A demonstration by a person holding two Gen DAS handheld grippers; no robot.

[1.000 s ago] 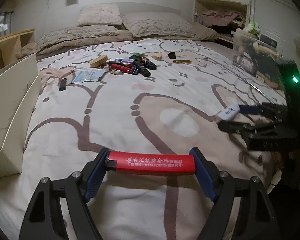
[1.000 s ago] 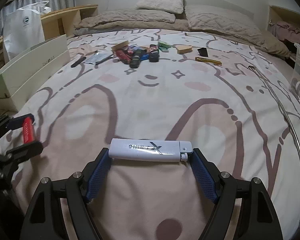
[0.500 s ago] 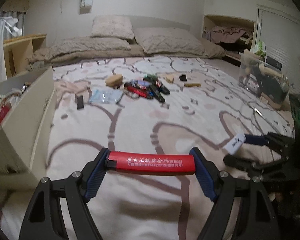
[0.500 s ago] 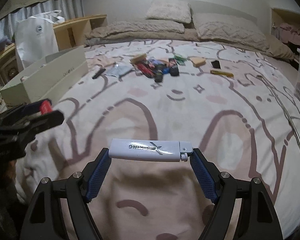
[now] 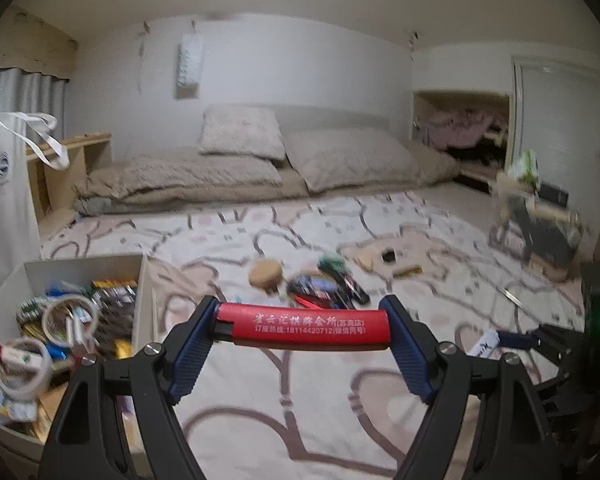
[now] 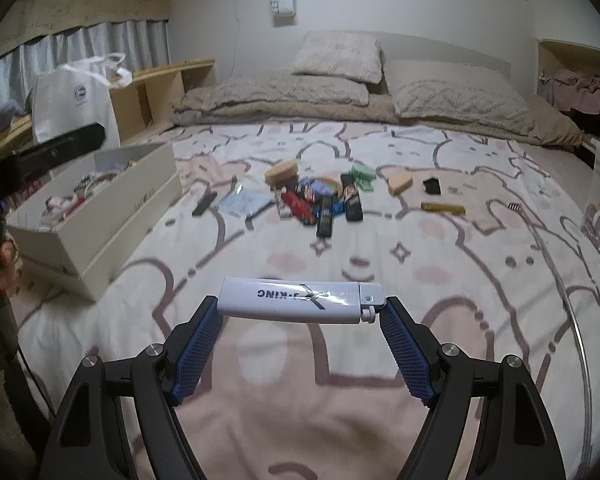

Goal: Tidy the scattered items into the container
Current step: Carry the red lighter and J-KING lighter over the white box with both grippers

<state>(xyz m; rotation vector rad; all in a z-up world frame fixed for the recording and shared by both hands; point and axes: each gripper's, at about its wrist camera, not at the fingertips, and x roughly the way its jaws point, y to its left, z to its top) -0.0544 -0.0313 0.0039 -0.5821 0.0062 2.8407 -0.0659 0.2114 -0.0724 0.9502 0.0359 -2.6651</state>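
My left gripper [image 5: 300, 330] is shut on a red lighter [image 5: 304, 327], held crosswise between its blue pads above the bed. My right gripper [image 6: 302, 308] is shut on a white lighter [image 6: 300, 300] in the same way; its tip also shows at the right of the left wrist view, as the right gripper [image 5: 512, 344]. The white open box [image 5: 82, 268] with several small items inside stands at the bed's left edge, lower left of the left gripper; the box [image 6: 140, 200] is at the left of the right wrist view. A pile of scattered items [image 6: 320, 196] lies mid-bed.
Pillows and a folded duvet [image 6: 340, 92] lie at the bed's head. A white bag [image 6: 72, 104] and wooden shelf stand left of the bed. A clear bin [image 5: 540, 232] of things stands at the right side. A thin hoop [image 6: 576, 320] lies on the patterned sheet.
Both grippers have risen with their lighters still gripped. The left one tilted up and swung toward the box, whose contents now show. The right gripper rose less.
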